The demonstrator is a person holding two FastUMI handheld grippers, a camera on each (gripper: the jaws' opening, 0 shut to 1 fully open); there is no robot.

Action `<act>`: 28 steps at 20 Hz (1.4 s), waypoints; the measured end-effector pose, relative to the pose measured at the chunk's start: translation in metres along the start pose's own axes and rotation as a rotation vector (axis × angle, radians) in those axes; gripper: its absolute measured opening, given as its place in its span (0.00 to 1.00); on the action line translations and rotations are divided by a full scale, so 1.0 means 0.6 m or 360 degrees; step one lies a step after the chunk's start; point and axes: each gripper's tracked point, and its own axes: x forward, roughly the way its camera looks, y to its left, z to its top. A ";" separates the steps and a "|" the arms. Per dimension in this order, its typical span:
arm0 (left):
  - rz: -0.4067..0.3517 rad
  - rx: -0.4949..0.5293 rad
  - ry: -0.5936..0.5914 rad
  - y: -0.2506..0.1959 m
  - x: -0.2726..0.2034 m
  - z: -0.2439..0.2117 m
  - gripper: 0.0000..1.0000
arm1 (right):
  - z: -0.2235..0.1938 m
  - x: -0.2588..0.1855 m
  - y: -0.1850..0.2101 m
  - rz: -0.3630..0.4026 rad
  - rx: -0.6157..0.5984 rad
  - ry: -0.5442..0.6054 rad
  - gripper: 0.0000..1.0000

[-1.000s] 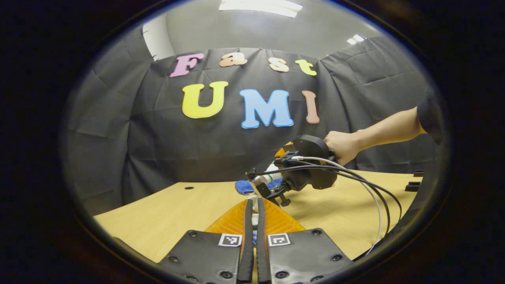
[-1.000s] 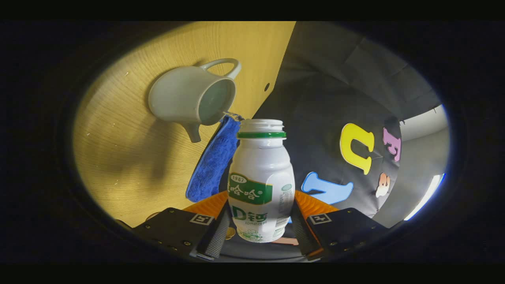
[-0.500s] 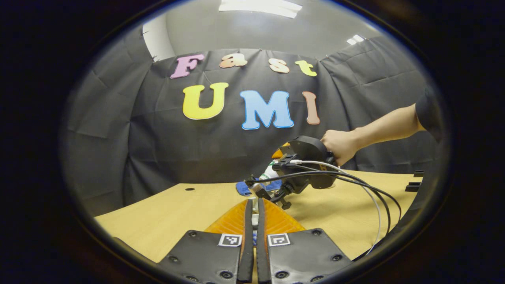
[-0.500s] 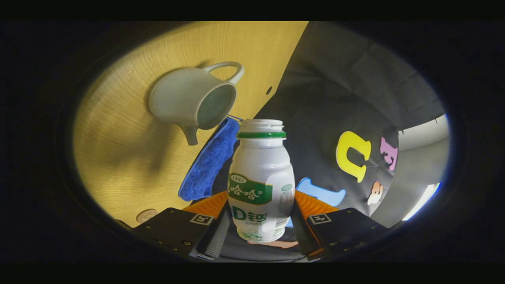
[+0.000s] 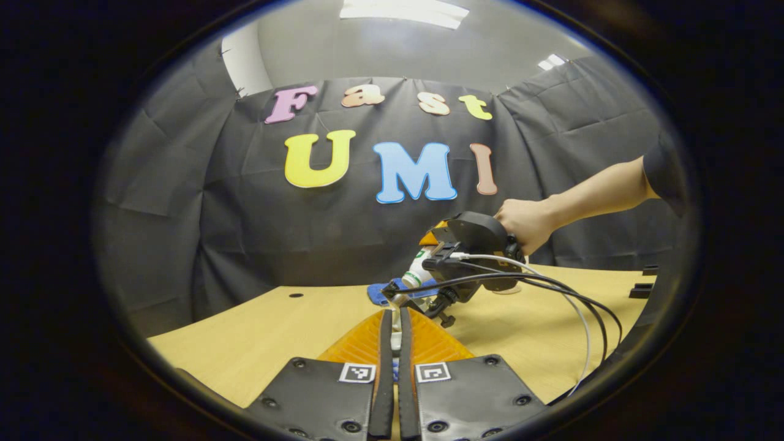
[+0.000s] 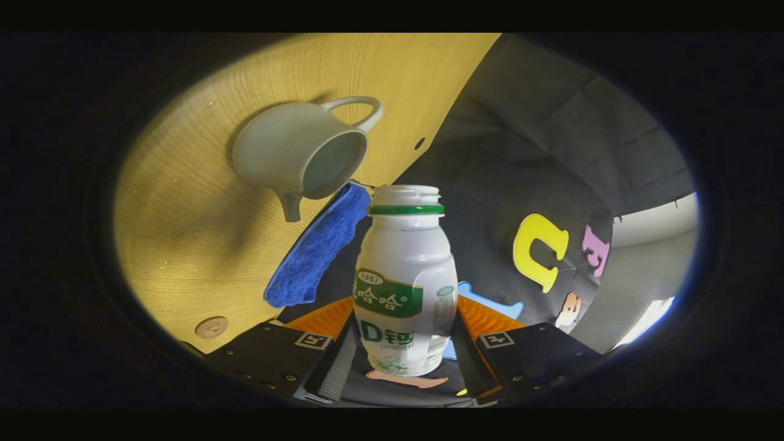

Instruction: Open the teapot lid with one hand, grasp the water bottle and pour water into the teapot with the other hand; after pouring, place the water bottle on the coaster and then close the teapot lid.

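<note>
A white bottle [image 6: 401,269] with a green label and an open mouth sits between the fingers of my right gripper [image 6: 403,358], which is shut on its lower body. Beyond its mouth in the right gripper view, the white teapot [image 6: 294,153] stands on the table with its top open. In the left gripper view a hand [image 5: 525,223] holds that right gripper [image 5: 429,275] over the table, the bottle [image 5: 418,272] tilted mouth-down to the left. My left gripper [image 5: 392,324] is shut on a small white piece, the teapot lid [image 5: 395,334], mostly hidden by the fingers.
A blue cloth mat [image 6: 312,251] lies on the wooden table [image 6: 184,233] beside the teapot, and a small round disc [image 6: 211,327] sits nearer my right gripper. Cables [image 5: 551,294] trail from the right gripper. A hole [image 5: 294,294] marks the table's far left.
The right gripper has swung with the bottle, rising a little over the table. The round disc has come into the right gripper view. My left gripper has stayed still.
</note>
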 end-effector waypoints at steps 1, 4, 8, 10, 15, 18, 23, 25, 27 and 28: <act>0.0002 0.0001 -0.0004 0.000 -0.001 0.001 0.14 | 0.000 -0.001 0.000 0.0002 -0.0001 -0.0001 0.72; 0.0007 -0.0002 -0.0010 0.001 -0.003 0.005 0.14 | 0.001 -0.001 0.001 0.0001 -0.0009 0.0000 0.72; 0.0005 0.0004 -0.0008 0.002 -0.003 0.004 0.14 | 0.003 -0.003 0.004 0.0005 -0.0007 -0.0002 0.72; 0.0007 0.0003 -0.0013 0.002 -0.003 0.005 0.14 | 0.003 -0.002 0.005 -0.0001 -0.0006 0.0004 0.72; 0.0008 0.0003 -0.0006 0.002 -0.003 0.003 0.14 | 0.010 -0.003 0.016 0.0006 -0.0002 0.0004 0.72; 0.0012 0.0003 0.0004 0.003 -0.002 0.001 0.14 | 0.012 -0.005 0.022 0.0010 0.0032 0.0006 0.72; 0.0016 -0.0009 0.0029 0.003 -0.002 -0.003 0.14 | 0.001 0.000 0.024 -0.0006 0.0150 0.0052 0.72; 0.0030 0.0002 0.0027 0.006 -0.003 -0.001 0.14 | -0.002 0.001 0.024 -0.0011 0.0214 0.0064 0.72; 0.0032 -0.0008 0.0024 0.005 -0.004 0.001 0.14 | -0.004 0.001 0.027 -0.0012 0.0278 0.0080 0.72; 0.0033 -0.0012 0.0026 0.005 -0.003 0.000 0.14 | -0.006 0.001 0.031 -0.0008 0.0331 0.0091 0.72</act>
